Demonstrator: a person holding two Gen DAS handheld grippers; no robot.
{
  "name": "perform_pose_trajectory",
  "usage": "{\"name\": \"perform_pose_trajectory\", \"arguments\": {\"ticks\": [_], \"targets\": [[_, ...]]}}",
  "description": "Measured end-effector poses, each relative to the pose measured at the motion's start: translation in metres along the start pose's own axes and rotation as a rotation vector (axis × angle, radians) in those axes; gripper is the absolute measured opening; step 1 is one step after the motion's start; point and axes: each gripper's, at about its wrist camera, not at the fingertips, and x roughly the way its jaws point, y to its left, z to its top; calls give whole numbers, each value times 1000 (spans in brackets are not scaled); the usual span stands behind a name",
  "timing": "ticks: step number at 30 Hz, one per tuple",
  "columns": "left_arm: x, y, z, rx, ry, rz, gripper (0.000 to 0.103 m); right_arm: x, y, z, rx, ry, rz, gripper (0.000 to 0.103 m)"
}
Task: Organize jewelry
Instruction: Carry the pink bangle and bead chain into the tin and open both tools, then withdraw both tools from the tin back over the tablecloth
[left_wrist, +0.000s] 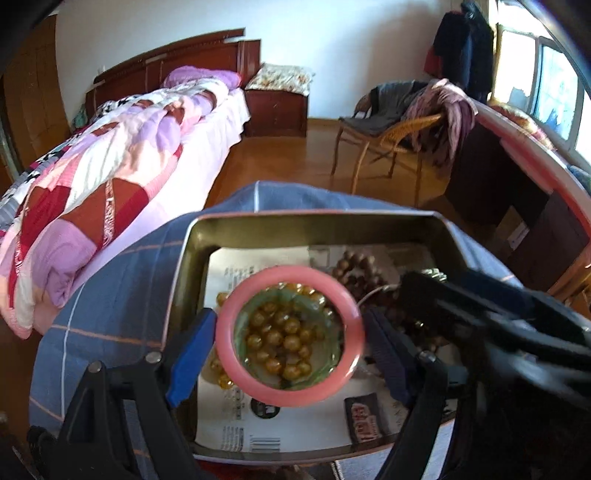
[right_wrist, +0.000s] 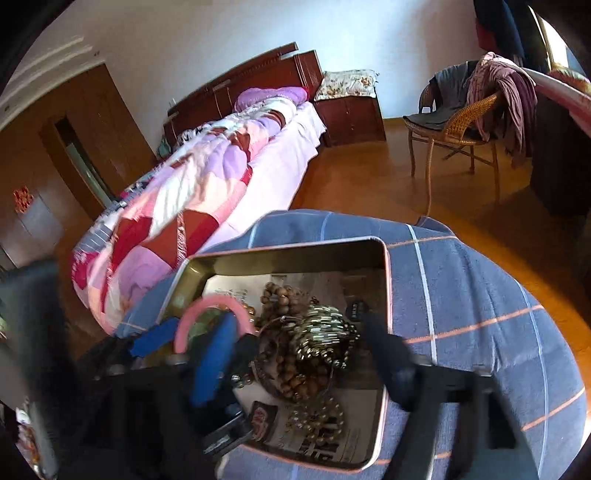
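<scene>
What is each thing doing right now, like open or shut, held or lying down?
Tin: open, no lid on it, lined with paper.
Pink bangle: between the left gripper's fingers, over the tin.
Left gripper: around the bangle; grip unclear.
Right gripper: open, over the tin.
Yellow beads: lying in the tin.
Brown beads: heaped in the tin.
Silver chain: piled on the brown beads.
</scene>
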Motion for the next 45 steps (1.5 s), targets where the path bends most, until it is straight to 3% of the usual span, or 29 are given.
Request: {"name": "perform_pose_trajectory", "arguments": {"ticks": [2,6,14,18,30,36,45], "targets": [[-3,0,0,-13,14,-8,87,-10,3,0,-8,-21,15,76],[-18,-2,0,-17,-14,-4,103,-38,9,-2,-23,-80,-10,75],[-55,-12,-11,55,-71,66,103,-99,8,-22,83,-195,-11,75],[-75,-10,-26,63,-110,76,103,-120,10,-45,119,-233,-52,75],[-132,-12,-78,71,-174,111,103,-158,20,-110,147,-206,-67,75],[-156,-13,-101,85,-213,134,103,-179,30,-126,107,-227,-84,75],[-172,-4,-124,50,-212,119,103,-200,39,-145,66,-248,-123,75]]}}
